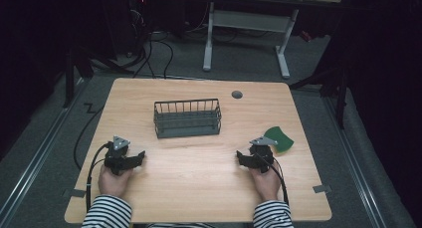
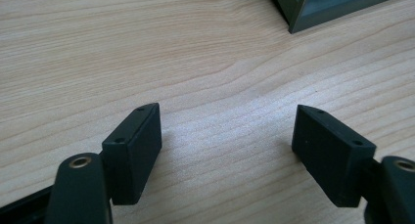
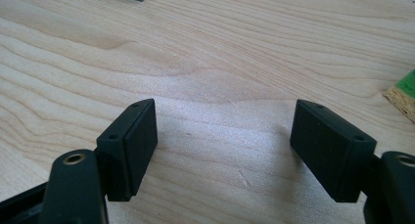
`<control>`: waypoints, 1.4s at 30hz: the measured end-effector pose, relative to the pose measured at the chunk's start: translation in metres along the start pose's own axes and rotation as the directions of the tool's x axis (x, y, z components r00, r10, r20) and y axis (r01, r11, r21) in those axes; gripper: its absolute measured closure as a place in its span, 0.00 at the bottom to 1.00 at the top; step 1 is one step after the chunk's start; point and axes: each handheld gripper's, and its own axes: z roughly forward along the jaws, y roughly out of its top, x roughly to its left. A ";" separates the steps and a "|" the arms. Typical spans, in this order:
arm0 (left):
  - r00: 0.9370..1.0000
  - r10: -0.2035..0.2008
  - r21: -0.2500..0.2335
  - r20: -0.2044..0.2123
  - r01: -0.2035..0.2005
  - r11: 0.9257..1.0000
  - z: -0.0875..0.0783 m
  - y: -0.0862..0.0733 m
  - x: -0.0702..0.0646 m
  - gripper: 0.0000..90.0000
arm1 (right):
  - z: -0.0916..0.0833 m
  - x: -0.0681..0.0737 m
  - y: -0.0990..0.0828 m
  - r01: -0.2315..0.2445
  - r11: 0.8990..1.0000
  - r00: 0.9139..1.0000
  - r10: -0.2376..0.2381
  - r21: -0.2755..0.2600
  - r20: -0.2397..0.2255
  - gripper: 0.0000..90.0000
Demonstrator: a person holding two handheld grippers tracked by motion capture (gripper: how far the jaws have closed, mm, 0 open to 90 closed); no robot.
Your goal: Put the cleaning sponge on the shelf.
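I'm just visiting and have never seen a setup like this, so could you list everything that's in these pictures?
table: one, light wood, centre of the high view
wire basket: one, dark grey, middle of the table towards its far side
sponge: one, green, right side of the table, just beyond the right gripper
round hole cap: one, grey, far right part of the tabletop
desk: one, white legs, on the floor beyond the table
left gripper: one, black, open, near left
right gripper: one, black, open, near right
sleeves: two, striped, bottom edge

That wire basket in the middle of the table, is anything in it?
Empty, as far as the high view shows: through the wire basket only its dark floor is visible. It stands upright, and the green sponge lies outside it.
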 end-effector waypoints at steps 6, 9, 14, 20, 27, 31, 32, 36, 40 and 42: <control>1.000 -0.002 -0.003 -0.006 0.002 1.000 0.000 0.000 0.000 0.32 | 0.000 0.000 0.000 0.000 1.000 1.000 0.000 0.000 0.001 0.28; 1.000 -0.004 -0.005 -0.005 0.004 1.000 0.000 0.000 0.000 0.32 | 0.000 0.000 0.000 0.001 1.000 1.000 -0.001 -0.001 0.001 0.28; 1.000 -0.002 -0.003 -0.003 0.002 1.000 0.000 0.000 0.000 0.32 | 0.000 0.000 0.000 0.001 1.000 1.000 -0.001 -0.001 0.001 0.29; 1.000 0.000 0.001 -0.003 0.000 1.000 0.001 0.000 -0.001 0.29 | -0.003 0.002 -0.002 -0.009 1.000 1.000 0.009 -0.009 0.010 0.35; 1.000 0.000 0.003 -0.002 0.000 1.000 0.001 0.001 -0.001 0.28 | -0.003 0.002 -0.002 -0.008 1.000 1.000 0.008 -0.009 0.003 0.35; 1.000 -0.002 0.014 -0.003 0.002 1.000 0.002 0.004 -0.002 0.28 | -0.003 0.002 0.001 -0.015 1.000 1.000 0.015 0.010 0.000 0.36; 1.000 0.001 0.024 -0.001 -0.001 1.000 0.002 0.005 -0.003 0.29 | -0.003 0.002 0.001 -0.028 1.000 1.000 0.028 0.010 -0.004 0.37; 1.000 0.003 0.010 0.028 -0.003 1.000 0.000 0.008 -0.005 0.36 | -0.005 0.000 0.008 -0.083 0.996 0.995 0.082 -0.014 -0.062 0.44; 0.998 0.006 -0.021 0.056 -0.005 1.000 -0.005 0.020 -0.007 0.41 | -0.015 0.006 0.023 -0.084 0.995 0.991 0.078 -0.050 -0.110 0.51; 0.998 0.015 -0.031 0.064 -0.013 0.999 -0.006 0.026 -0.009 0.42 | -0.020 0.011 0.032 -0.067 0.995 0.991 0.058 -0.069 -0.119 0.52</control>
